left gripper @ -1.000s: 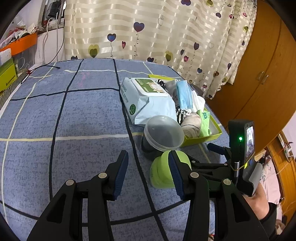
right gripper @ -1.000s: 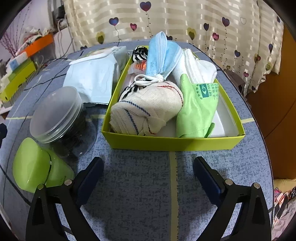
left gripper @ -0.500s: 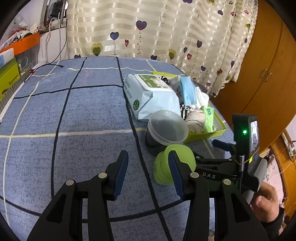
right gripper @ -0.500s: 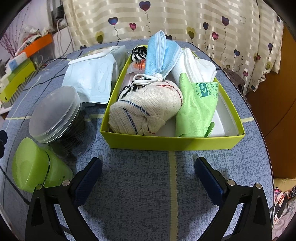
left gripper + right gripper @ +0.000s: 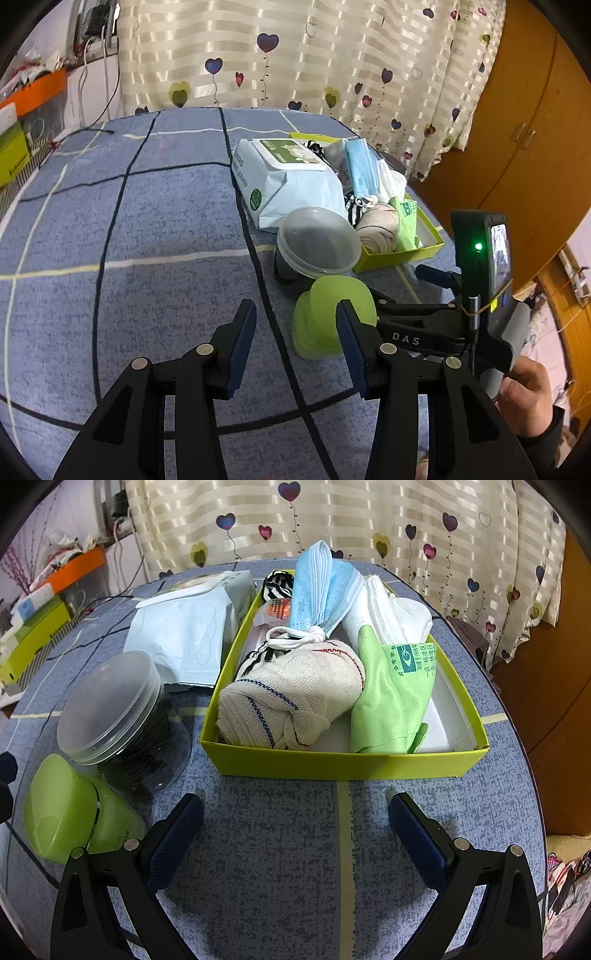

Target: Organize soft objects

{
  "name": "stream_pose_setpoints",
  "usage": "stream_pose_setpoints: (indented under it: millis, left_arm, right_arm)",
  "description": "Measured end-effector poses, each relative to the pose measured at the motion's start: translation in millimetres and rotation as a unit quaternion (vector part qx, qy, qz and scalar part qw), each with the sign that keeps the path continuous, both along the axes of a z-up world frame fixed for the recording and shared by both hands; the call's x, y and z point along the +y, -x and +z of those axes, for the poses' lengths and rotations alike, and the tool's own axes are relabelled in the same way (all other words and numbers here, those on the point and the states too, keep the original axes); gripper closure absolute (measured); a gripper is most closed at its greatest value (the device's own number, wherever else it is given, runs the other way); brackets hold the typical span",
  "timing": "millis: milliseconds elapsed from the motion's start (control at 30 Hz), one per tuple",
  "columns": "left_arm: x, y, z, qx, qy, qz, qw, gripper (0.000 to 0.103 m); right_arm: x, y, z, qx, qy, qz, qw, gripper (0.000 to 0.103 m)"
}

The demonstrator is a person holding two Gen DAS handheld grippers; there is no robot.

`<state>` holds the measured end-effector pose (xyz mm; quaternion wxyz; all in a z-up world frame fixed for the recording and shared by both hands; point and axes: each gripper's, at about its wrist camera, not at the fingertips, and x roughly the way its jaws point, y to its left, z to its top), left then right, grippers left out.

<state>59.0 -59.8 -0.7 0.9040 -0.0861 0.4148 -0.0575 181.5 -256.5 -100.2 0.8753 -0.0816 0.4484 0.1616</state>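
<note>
A yellow-green box (image 5: 343, 764) on the blue table holds soft things: a rolled cream cloth (image 5: 291, 698), a green glove (image 5: 391, 694), a blue face mask (image 5: 321, 587), white folded cloth (image 5: 391, 613) and a striped item (image 5: 277, 583). The box also shows in the left wrist view (image 5: 402, 254). A wet-wipe pack (image 5: 188, 635) lies left of the box. My right gripper (image 5: 295, 823) is open and empty, just in front of the box. My left gripper (image 5: 295, 328) is open and empty over the table, left of the right gripper's body.
A clear lidded jar (image 5: 122, 720) and a green plastic container (image 5: 70, 812) stand left of the box. Curtains (image 5: 332, 517) hang behind the table, a wooden cabinet (image 5: 535, 122) at right. Boxes and cables (image 5: 22, 129) lie at far left.
Both grippers have drawn back a little from the objects; the left view has pulled back more. Nothing was picked up or released.
</note>
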Motion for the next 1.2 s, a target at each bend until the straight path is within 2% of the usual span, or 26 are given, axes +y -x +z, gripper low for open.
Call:
stream_pose_setpoints:
  millis: [100,600,800,933,1200]
  left_arm:
    - [-3,-4,6,-0.01,-0.018,0.001,0.9998,0.057]
    - [-14,-33,5,0.008,-0.006,-0.048,0.9988,0.057]
    - [-14,-37,4,0.012,-0.007,-0.05,0.9987,0.057]
    - [-17,-39,4,0.014,-0.025,-0.044,0.9986,0.057]
    - [-19,-43,2,0.02,-0.023,-0.044,0.9986,0.057]
  right_arm:
    - [0,0,0,0.0,0.0,0.0,1.0,0.001]
    - [0,0,0,0.0,0.0,0.0,1.0,0.001]
    - [0,0,0,0.0,0.0,0.0,1.0,0.001]
    - [0,0,0,0.0,0.0,0.0,1.0,0.001]
    - [0,0,0,0.0,0.0,0.0,1.0,0.001]
